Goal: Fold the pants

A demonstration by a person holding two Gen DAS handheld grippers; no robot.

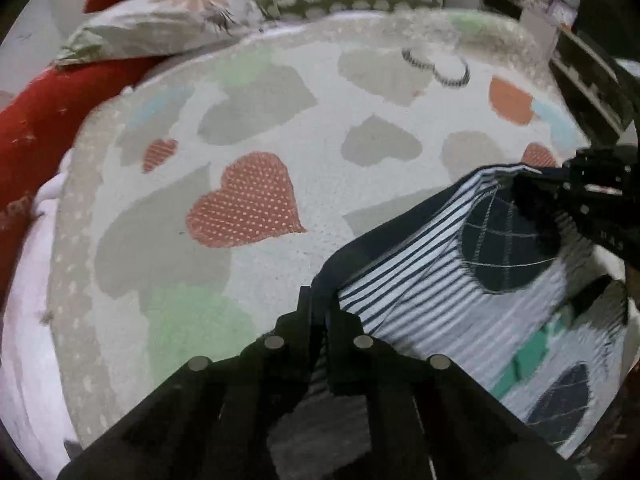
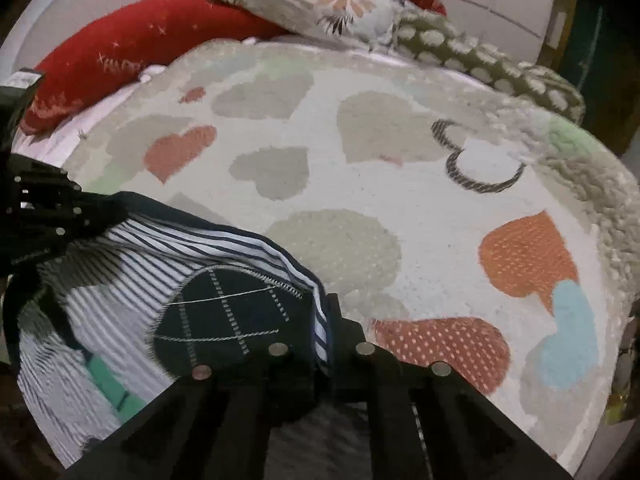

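The pants (image 1: 432,288) are white with thin navy stripes, a navy waistband edge and dark heart patches. They hang stretched between my two grippers above the bed. My left gripper (image 1: 320,308) is shut on the navy edge at one corner. My right gripper (image 2: 326,312) is shut on the opposite corner of the pants (image 2: 160,280). Each gripper shows in the other's view: the right one (image 1: 560,200) at the right, the left one (image 2: 60,220) at the left. The lower part of the pants is blurred.
A white blanket with heart patches (image 1: 248,208) covers the bed (image 2: 400,184). A red cushion (image 2: 120,52), a floral pillow (image 1: 160,28) and a spotted green pillow (image 2: 480,60) lie at the far edge. Dark shelving (image 1: 592,80) stands at the right.
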